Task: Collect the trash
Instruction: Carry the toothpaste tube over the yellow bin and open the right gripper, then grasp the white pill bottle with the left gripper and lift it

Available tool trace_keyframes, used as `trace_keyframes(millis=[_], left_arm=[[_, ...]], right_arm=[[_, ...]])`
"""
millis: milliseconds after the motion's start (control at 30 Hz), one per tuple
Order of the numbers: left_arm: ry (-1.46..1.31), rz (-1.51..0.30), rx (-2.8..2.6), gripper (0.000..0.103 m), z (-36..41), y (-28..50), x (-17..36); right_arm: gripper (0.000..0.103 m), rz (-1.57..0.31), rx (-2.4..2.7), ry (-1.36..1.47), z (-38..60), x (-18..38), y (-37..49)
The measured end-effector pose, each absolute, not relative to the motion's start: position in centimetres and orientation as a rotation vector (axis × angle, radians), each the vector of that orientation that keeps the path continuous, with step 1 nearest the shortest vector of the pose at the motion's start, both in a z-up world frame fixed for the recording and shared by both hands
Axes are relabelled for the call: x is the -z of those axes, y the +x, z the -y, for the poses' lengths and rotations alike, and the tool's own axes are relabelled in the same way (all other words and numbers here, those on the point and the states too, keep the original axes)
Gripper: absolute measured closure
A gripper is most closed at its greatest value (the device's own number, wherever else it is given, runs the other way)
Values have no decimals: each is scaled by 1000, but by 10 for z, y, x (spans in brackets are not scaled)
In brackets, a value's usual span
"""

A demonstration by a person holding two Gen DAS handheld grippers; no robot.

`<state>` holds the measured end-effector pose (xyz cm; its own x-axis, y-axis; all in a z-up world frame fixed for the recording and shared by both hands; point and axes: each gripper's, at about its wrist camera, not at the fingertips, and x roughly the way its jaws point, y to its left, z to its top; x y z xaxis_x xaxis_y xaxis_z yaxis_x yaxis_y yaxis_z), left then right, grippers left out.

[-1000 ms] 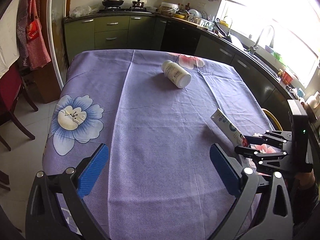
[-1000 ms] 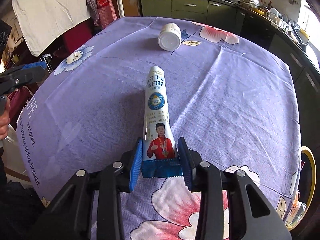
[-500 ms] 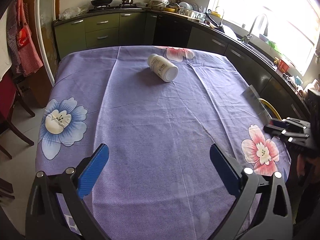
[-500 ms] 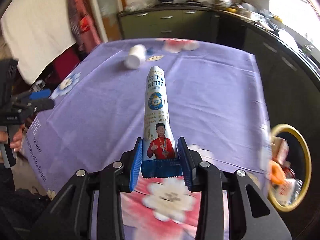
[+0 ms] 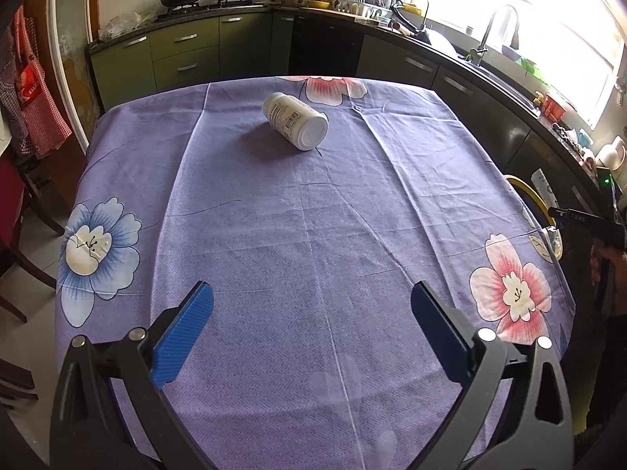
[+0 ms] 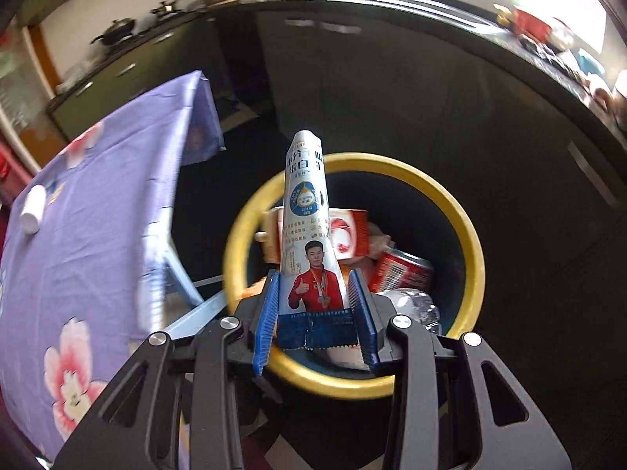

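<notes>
Tabletop point(image 5: 313, 274) under a purple flowered cloth carries one white bottle point(image 5: 294, 120) lying on its side toward the far end. Bin point(image 6: 462, 211) with a yellow rim stands on the floor beside the tabletop, holding a red can point(image 6: 399, 274) and cartons. Left gripper point(image 5: 311, 327): jaws wide apart, nothing between them, over the near cloth. Right gripper point(image 6: 315, 313): jaws clamped on a packet point(image 6: 307, 215), above the bin's mouth.

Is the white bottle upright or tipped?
Tipped. The white bottle lies on its side on the purple tablecloth, round end facing the left-wrist camera.
</notes>
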<state>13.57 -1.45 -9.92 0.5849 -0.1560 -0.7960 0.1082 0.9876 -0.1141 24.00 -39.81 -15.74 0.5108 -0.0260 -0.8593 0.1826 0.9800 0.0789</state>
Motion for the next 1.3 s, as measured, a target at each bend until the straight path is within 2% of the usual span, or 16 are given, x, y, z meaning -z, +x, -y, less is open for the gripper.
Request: trace_keyframes(millis=[33, 67, 200, 333, 567, 800, 1067, 1300], left_arm=[[-53, -936, 150, 7, 14, 137, 99], [-51, -938, 146, 7, 14, 137, 100], [-52, -949, 140, 7, 13, 140, 101], [-56, -978, 134, 7, 14, 153, 103], [-39, -990, 131, 7, 26, 199, 80], [-137, -1062, 57, 7, 32, 275, 65], [-203, -1216, -112, 7, 32, 357, 87], [-266, -1313, -229, 8, 26, 388, 120]], right_arm=[[64, -1038, 155, 182, 405, 162, 243], [56, -1038, 173, 198, 411, 166, 243], [54, -974, 182, 245, 419, 159, 226], [44, -906, 135, 247, 407, 140, 198], [43, -827, 73, 254, 382, 120, 150], [42, -787, 33, 289, 381, 114, 125], [41, -755, -19, 309, 381, 113, 117], [41, -771, -51, 333, 383, 125, 123]])
